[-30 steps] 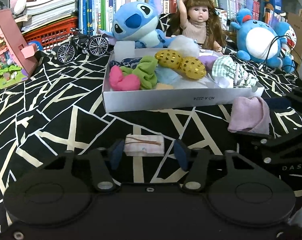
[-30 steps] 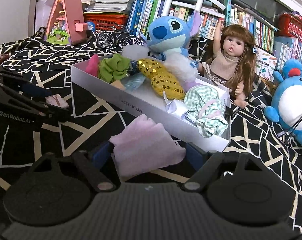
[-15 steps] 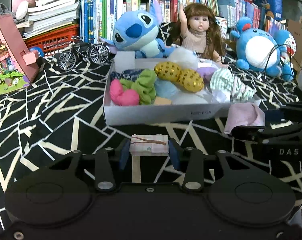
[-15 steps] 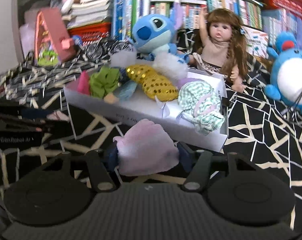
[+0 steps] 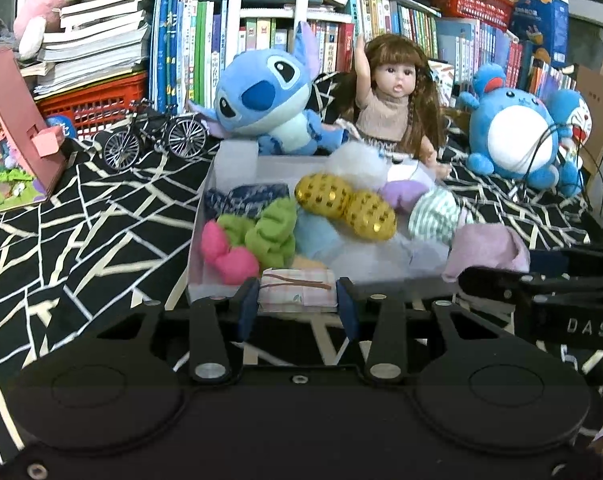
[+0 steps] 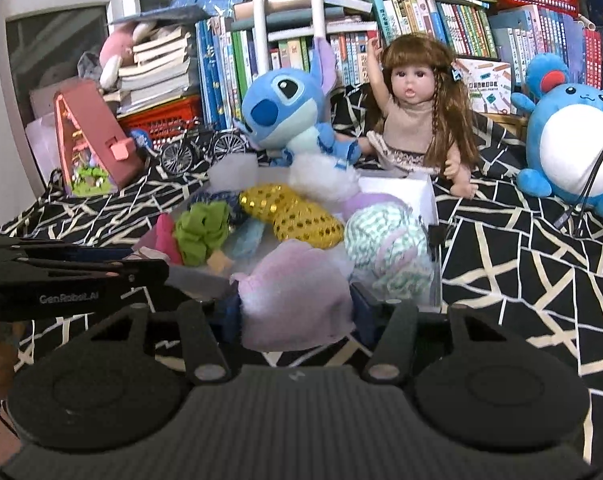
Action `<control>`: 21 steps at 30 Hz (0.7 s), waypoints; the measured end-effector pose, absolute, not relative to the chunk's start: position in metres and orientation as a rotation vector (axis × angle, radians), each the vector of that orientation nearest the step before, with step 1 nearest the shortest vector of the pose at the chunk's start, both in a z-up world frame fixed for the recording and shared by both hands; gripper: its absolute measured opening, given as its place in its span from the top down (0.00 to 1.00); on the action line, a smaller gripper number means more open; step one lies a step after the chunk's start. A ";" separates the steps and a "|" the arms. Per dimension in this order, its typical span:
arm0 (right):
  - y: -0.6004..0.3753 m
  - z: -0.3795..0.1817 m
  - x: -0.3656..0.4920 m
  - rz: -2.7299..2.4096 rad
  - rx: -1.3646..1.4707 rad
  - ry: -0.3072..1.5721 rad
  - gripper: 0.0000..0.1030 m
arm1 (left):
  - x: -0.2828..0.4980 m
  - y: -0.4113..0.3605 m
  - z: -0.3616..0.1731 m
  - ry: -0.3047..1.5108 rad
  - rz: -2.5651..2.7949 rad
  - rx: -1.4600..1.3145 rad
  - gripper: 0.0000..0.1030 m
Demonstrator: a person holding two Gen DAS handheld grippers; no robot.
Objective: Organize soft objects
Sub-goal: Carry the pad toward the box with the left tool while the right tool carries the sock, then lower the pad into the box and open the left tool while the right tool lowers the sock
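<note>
My left gripper (image 5: 298, 304) is shut on a small folded pink plaid cloth (image 5: 298, 295), held above the near wall of the white box (image 5: 195, 248). My right gripper (image 6: 294, 312) is shut on a soft pale lilac cloth (image 6: 295, 300), held at the box's near right corner; that cloth also shows in the left wrist view (image 5: 487, 250). The box holds several soft things: a pink scrunchie (image 5: 227, 252), a green scrunchie (image 5: 267, 230), a gold sequin pouch (image 5: 345, 206), a green-striped cloth (image 6: 387, 240) and white fluff (image 5: 357, 164).
A Stitch plush (image 5: 267, 96), a doll (image 5: 395, 98) and a blue round plush (image 5: 513, 136) sit behind the box. A model bicycle (image 5: 155, 136), a pink toy house (image 5: 13, 128) and a red basket (image 5: 93, 104) stand at the left. Bookshelves (image 5: 261, 32) fill the back.
Both grippers closed on their cloths, lifted them off the black patterned table cover and carried them forward to the box's near edge.
</note>
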State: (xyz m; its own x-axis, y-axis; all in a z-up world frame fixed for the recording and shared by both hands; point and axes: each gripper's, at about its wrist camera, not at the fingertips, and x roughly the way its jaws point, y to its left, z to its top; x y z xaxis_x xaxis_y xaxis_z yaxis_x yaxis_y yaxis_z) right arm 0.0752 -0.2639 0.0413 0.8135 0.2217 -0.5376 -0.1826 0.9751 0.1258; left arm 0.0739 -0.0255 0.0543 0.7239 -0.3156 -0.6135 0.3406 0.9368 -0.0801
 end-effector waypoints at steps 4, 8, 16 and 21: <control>-0.265 0.048 0.083 0.208 0.074 0.566 0.43 | 0.090 -0.033 0.061 0.670 -0.363 0.013 0.61; -0.267 0.052 0.094 0.197 0.085 0.561 0.43 | 0.103 -0.040 0.064 0.669 -0.367 -0.001 0.61; -0.277 0.063 0.122 0.177 0.098 0.560 0.43 | 0.134 -0.053 0.075 0.613 -0.390 0.000 0.61; -0.287 0.072 0.144 0.173 0.149 0.562 0.43 | 0.164 -0.058 0.084 0.605 -0.399 0.009 0.61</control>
State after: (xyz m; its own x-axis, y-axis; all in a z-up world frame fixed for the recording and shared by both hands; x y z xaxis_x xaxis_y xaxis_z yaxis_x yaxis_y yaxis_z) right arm 0.1444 -0.2870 0.0722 0.8326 0.2027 -0.5155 -0.1218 0.9749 0.1866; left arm 0.1644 -0.0576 0.0837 0.7487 -0.3624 -0.5551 0.3677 0.9238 -0.1072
